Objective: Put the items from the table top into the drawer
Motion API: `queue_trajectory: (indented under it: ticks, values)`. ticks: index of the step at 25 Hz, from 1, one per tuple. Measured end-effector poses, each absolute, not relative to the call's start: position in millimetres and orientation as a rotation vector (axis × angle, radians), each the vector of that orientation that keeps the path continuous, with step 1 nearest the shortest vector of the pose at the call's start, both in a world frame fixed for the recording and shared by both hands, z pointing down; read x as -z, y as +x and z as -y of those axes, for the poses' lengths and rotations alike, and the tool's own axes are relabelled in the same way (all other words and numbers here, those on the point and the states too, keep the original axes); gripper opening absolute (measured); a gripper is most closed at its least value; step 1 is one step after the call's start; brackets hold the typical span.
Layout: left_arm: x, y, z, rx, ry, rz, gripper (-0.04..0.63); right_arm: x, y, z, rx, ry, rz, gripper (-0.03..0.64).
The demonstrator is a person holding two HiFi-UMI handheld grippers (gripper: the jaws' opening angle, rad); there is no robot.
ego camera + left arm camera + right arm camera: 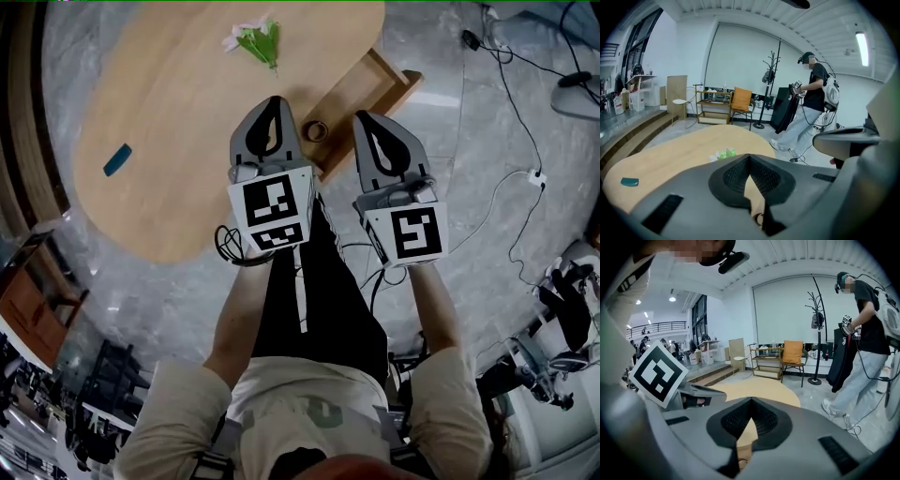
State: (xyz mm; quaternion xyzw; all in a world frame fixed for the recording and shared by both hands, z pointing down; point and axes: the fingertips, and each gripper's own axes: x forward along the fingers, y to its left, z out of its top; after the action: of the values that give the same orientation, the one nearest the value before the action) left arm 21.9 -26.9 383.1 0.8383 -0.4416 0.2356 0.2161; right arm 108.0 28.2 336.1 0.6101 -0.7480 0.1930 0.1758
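My left gripper (pixel 274 103) is pinched shut with nothing in it. My right gripper (pixel 368 119) is shut and empty too. The open drawer (pixel 370 89) sits below and between both tips, with a ring (pixel 316 131) inside. The green bunch (pixel 259 39) lies on the table (pixel 169 112), past the left tips. A little blue thing (pixel 117 159) is far to their left.

Coat rack (pixel 772 63), orange chair (pixel 741 99), standing person (pixel 815 91)

Grey tongs (pixel 274 101) carry black-and-white marker cubes (pixel 273 213); beige sleeves (pixel 173 417).
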Motion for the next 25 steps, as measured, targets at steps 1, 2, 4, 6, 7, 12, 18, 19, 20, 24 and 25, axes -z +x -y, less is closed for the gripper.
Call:
queue_trajectory:
  ticks: [1,2,4,6,7,12,18,19,20,24,25]
  values:
    - [-383.5,21.4,28.0,-0.656,2.319,1.230,0.006,-336.6,107.4,-27.5,-0.549,1.724,2.121,0.005]
    - [-384.6,21.1,29.4,-0.660,2.315,1.234,0.006,-338.0,106.9,-26.9,-0.553,1.720,2.122,0.005]
    - [-388.9,20.4,33.4,-0.672,2.310,1.244,0.006,-342.4,106.1,-25.2,-0.561,1.711,2.125,0.005]
    - [-395.6,19.1,38.9,-0.690,2.305,1.258,0.006,-348.2,105.5,-23.4,-0.573,1.705,2.126,0.005]
    - [-400.2,18.5,41.9,-0.702,2.300,1.265,0.006,-351.2,105.4,-22.7,-0.581,1.705,2.127,0.005]
    - [-436.0,24.1,59.3,-0.761,2.272,1.232,0.105,-365.6,105.0,-19.8,-0.616,1.698,2.135,0.005]
    - [-503.1,29.4,88.1,-0.861,2.149,1.231,0.212,-384.7,108.4,-12.7,-0.640,1.683,2.139,0.005]
    - [-514.5,30.9,92.5,-0.875,2.131,1.230,0.212,-389.1,109.7,-11.2,-0.643,1.683,2.137,0.005]
    - [-526.3,32.7,95.9,-0.893,2.116,1.227,0.212,-393.7,111.1,-10.1,-0.646,1.683,2.135,0.005]
    - [-566.1,39.5,103.6,-0.962,2.072,1.219,0.212,-410.0,118.0,-10.5,-0.659,1.678,2.129,0.005]
    - [-570.6,39.8,105.7,-0.965,2.060,1.222,0.212,-412.6,119.6,-10.9,-0.662,1.675,2.127,0.005]
